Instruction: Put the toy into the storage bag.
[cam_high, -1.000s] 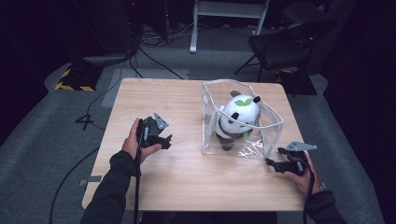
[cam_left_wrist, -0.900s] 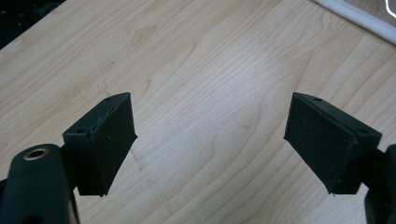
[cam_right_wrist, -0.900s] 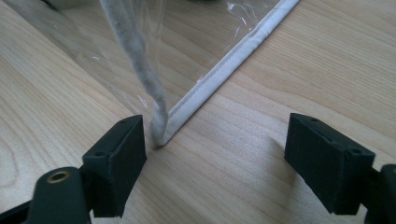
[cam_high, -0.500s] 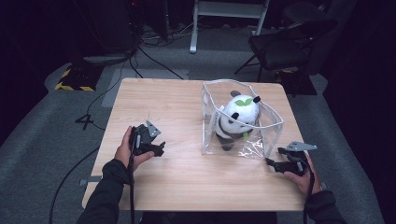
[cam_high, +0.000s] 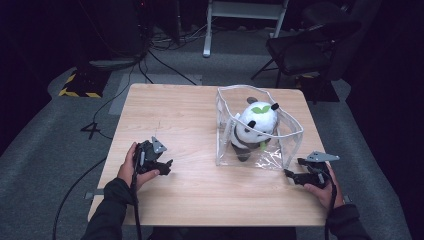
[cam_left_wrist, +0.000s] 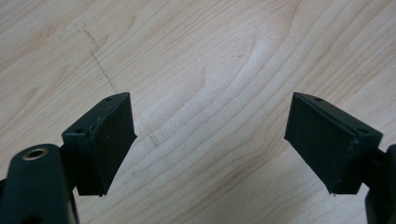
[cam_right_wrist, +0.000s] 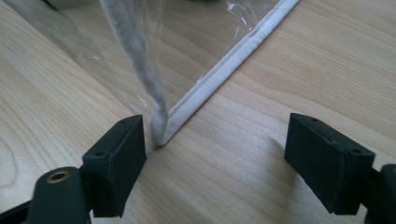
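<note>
Panda plush (cam_high: 252, 129) sits inside clear pouch (cam_high: 292, 135).

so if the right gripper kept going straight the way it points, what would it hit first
Most likely the near bottom corner of the clear bag: the right gripper has its jaws open with that white-edged corner just ahead, beside one jaw.

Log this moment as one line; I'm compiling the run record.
left gripper: open, over bare table | right gripper: open, at clear bag corner | panda plush: inside bag

the clear bag (cam_right_wrist: 140, 56) is cut off by the right gripper view's top edge.
</note>
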